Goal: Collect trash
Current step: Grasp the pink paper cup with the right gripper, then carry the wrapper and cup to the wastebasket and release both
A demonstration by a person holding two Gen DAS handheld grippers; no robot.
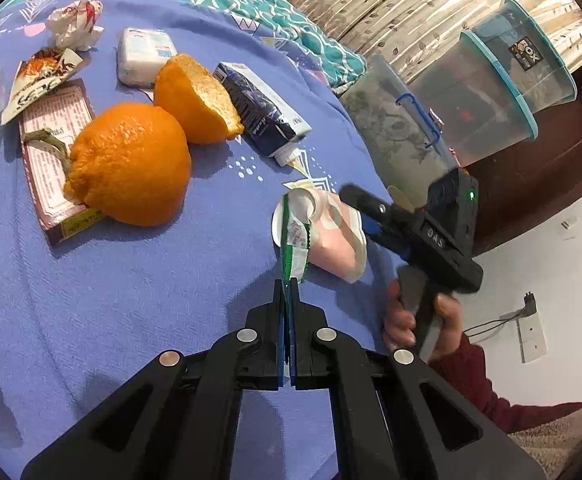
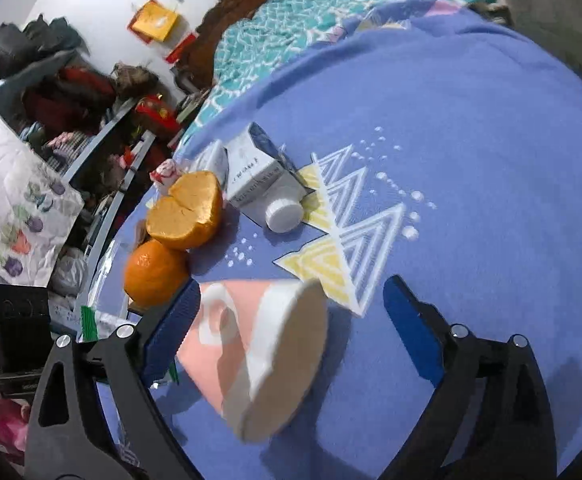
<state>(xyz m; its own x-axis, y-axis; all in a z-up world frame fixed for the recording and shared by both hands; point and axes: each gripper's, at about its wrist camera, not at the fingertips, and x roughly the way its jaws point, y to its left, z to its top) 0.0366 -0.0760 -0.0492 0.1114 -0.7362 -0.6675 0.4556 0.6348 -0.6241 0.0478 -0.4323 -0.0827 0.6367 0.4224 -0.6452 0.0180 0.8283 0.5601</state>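
Left gripper (image 1: 289,300) is pinching a wrapper, right gripper (image 2: 291,328) is lining up on the paper cup

So the left one's jaws are pressed together on a green and white wrapper (image 1: 296,248), holding it up off the blue bedspread (image 1: 151,280), I'd guess so it's clear to carry to the bin. The right one is spread wide with nothing gripped, and the pink paper cup (image 2: 251,352) is lying on its side between its fingers, left pad right up against it, right pad well apart. Looks like a sideways approach because the cup is tipped over. The cup is sitting near the bed's edge, so there's open room on that side. The orange peels (image 1: 131,164) and the carton (image 1: 263,112) are farther in, not crowding it. The clear plastic bins (image 1: 491,92) are standing just past the edge.
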